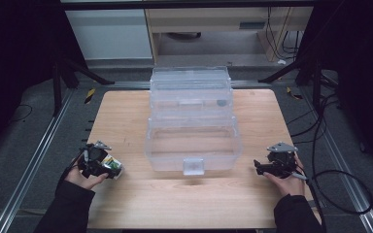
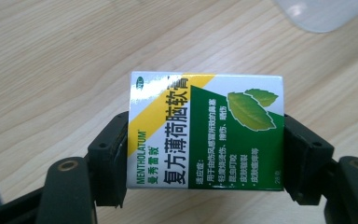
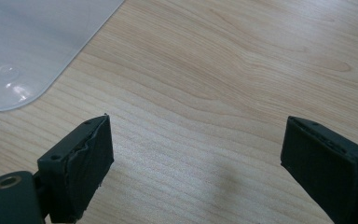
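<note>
A wood table (image 1: 126, 204) is seen from the high view, ringed by grey floor and metal rails, w/ a cabinet at the back. At table centre a clear plastic bin (image 1: 193, 141) is set, stepped in tiers, lid tilted back toward the far edge, a small white latch at its front wall; a small dark item is seen thru the upper tier, can't be identified. The left gripper (image 1: 108, 167) is held by a hand near the front-left of the table, well apart from the bin; a grey plate is mounted on top. The right gripper (image 1: 260, 167) is held by the other hand at front-right, near the bin's front-right corner but not touching it; a cable is trailed off the table edge to the right. Dark sleeves are seen at the bottom. In the left gripper view a small box (image 2: 206, 131) is clamped btwn the jaws, one pad pressed on each side; the box is white/green/yellow, printed w/ leaves, "MENTHOLATUM" and Chinese text. Whether it is lifted off the wood can't be told. In the right gripper view the jaws are spread wide w/ nothing btwn them, bare wood beneath, a bin corner at upper left.
</note>
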`<state>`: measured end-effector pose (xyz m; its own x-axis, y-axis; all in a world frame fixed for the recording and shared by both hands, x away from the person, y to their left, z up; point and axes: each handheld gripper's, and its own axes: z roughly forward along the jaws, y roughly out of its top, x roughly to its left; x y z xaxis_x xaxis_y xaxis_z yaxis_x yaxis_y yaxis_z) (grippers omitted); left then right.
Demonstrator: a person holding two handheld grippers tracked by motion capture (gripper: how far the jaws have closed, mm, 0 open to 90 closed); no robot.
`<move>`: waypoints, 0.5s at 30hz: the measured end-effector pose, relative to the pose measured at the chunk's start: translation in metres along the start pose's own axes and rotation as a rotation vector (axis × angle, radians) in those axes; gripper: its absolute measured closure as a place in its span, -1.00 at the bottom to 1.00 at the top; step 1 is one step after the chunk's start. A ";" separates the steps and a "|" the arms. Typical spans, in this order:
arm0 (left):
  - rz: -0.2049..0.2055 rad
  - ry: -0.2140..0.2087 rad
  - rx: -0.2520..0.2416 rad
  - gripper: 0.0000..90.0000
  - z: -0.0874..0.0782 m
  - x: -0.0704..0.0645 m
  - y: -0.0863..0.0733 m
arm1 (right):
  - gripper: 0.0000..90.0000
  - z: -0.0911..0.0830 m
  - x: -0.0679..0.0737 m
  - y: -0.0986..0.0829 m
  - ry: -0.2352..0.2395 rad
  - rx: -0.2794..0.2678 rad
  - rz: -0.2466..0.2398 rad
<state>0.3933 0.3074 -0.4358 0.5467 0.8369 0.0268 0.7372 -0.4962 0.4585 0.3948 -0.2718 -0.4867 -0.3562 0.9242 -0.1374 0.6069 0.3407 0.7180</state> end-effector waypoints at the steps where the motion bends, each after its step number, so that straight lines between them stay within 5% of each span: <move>1: -0.012 0.009 0.004 -0.35 0.001 0.003 -0.001 | -0.79 0.000 0.000 0.000 -0.001 -0.001 0.000; 15: -0.041 0.041 0.054 -0.36 0.013 0.019 -0.010 | -0.79 0.000 -0.001 0.000 0.003 -0.005 -0.004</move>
<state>0.4016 0.3254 -0.4517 0.4994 0.8652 0.0455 0.7800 -0.4718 0.4111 0.3950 -0.2724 -0.4871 -0.3606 0.9224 -0.1383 0.6021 0.3435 0.7208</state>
